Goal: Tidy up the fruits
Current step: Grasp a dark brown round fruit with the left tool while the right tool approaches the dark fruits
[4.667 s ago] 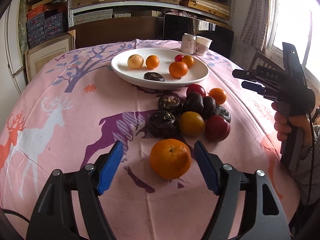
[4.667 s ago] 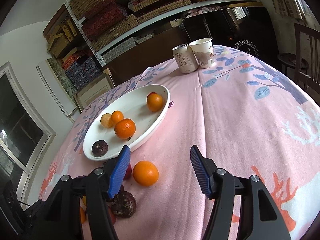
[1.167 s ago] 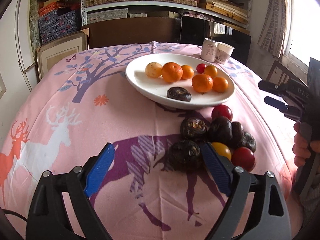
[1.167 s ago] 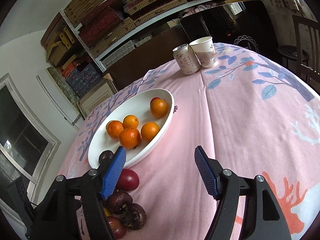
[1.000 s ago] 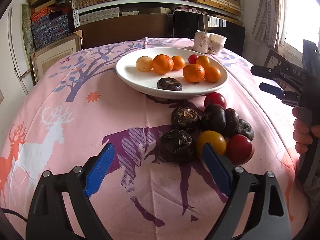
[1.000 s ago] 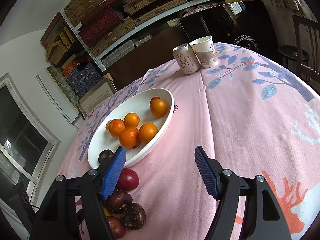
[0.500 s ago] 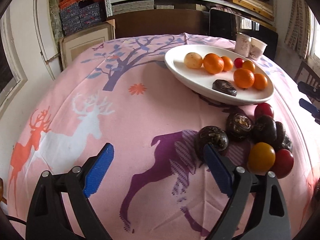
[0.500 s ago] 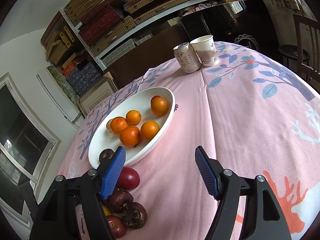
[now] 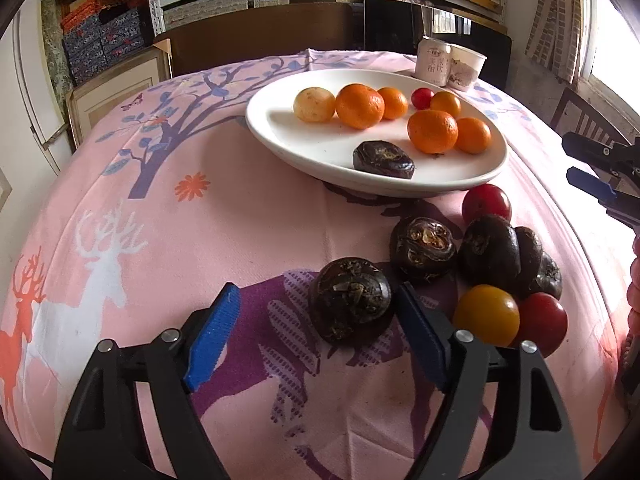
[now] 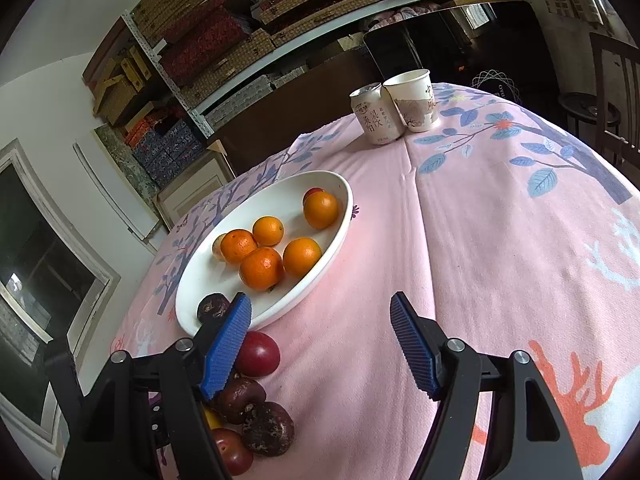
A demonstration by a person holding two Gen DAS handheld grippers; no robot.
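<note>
My left gripper (image 9: 318, 340) hovers low over the pink cloth with its jaws closing. A dark wrinkled fruit (image 9: 350, 300) lies between them, close to the right pad (image 9: 420, 340); the left pad is well apart from it. Behind and right of it lies a pile: more dark fruits (image 9: 423, 248), a yellow one (image 9: 486, 314) and red ones (image 9: 544, 322). The white plate (image 9: 304, 148) holds several oranges (image 9: 432, 131) and one dark fruit (image 9: 383, 159). My right gripper (image 10: 320, 308) stands open over bare cloth beside the plate's rim (image 10: 344, 216), with nothing between its fingers.
A drink can (image 10: 376, 118) and a paper cup (image 10: 416, 100) stand at the far side of the table. In the left wrist view the right gripper (image 9: 592, 168) juts in at the right edge. Shelves with boxes fill the back wall; a chair (image 10: 612, 92) stands to the right.
My left gripper swung back toward the pile and sank a little; its jaws narrowed and the dark fruit now lies between them. The right gripper has kept still.
</note>
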